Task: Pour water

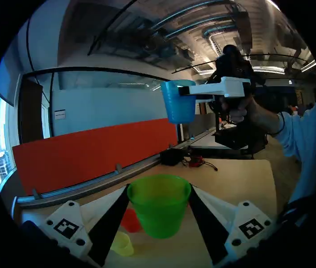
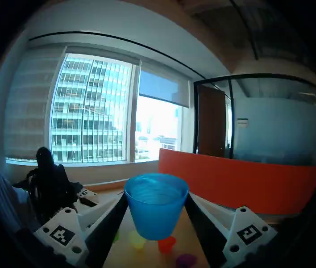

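- Left gripper [image 1: 159, 190] was closed partway on the translucent green plastic cup [image 1: 159, 214], held upright over the wooden table [image 1: 243, 178].
- Right gripper [image 2: 156, 192] clamped the translucent blue plastic cup [image 2: 156, 214] mid-wall, raised and upright.
- Both cups judged light, thin-walled and slick (squeeze gently); mid-wall grip looked right.

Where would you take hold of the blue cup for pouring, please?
Grip the blue cup across its wall just under the rim, coming in level from the side, as the right gripper does now. The cup stands upright and tapers downward, so the wider top cannot slip through the fingers, and its open mouth stays free.
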Tool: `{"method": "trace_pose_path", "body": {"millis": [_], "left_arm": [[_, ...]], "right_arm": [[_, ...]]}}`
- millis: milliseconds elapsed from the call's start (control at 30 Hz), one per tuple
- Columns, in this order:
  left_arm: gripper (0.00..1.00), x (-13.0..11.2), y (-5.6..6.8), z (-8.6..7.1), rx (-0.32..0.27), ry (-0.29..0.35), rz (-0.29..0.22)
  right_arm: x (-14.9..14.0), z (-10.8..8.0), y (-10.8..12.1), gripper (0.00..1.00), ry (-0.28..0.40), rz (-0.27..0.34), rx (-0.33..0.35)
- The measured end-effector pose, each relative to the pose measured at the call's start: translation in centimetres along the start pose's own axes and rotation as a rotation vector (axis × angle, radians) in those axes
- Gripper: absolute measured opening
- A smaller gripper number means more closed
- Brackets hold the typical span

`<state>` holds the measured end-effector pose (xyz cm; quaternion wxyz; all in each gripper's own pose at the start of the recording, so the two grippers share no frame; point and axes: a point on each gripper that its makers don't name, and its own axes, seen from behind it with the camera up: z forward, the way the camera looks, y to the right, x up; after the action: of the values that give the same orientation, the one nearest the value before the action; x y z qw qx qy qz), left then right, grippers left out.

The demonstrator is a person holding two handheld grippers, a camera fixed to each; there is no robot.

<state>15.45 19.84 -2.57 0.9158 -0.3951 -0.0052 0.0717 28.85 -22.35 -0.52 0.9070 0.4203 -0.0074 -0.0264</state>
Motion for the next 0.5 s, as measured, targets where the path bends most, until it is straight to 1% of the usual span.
{"method": "trace_pose_path", "body": {"millis": [100,267,400,500], "left_arm": [[0.89,-0.2,-0.8,-0.5,0.017,-0.005,-0.003],[0.89,-0.3,-1.8,-1.2,0.037,-0.013,0.0],[0.89,-0.3,-2.1,-1.5,0.044,-0.016,0.001],[0.89,-0.3,-2.0,-1.6,0.039,-0.019,-0.004]], "right_arm": [[-0.5,-0.5,0.6,0.9,-0.002,0.01,-0.01],[-1.3,-1.4,1.7,0.9,-0.013,0.014,-0.032],[-1.8,-1.9,2.2,0.91,-0.023,0.014,-0.04],[-2.2,-2.2,2.5,0.91,-0.029,0.012,-0.043]]}}
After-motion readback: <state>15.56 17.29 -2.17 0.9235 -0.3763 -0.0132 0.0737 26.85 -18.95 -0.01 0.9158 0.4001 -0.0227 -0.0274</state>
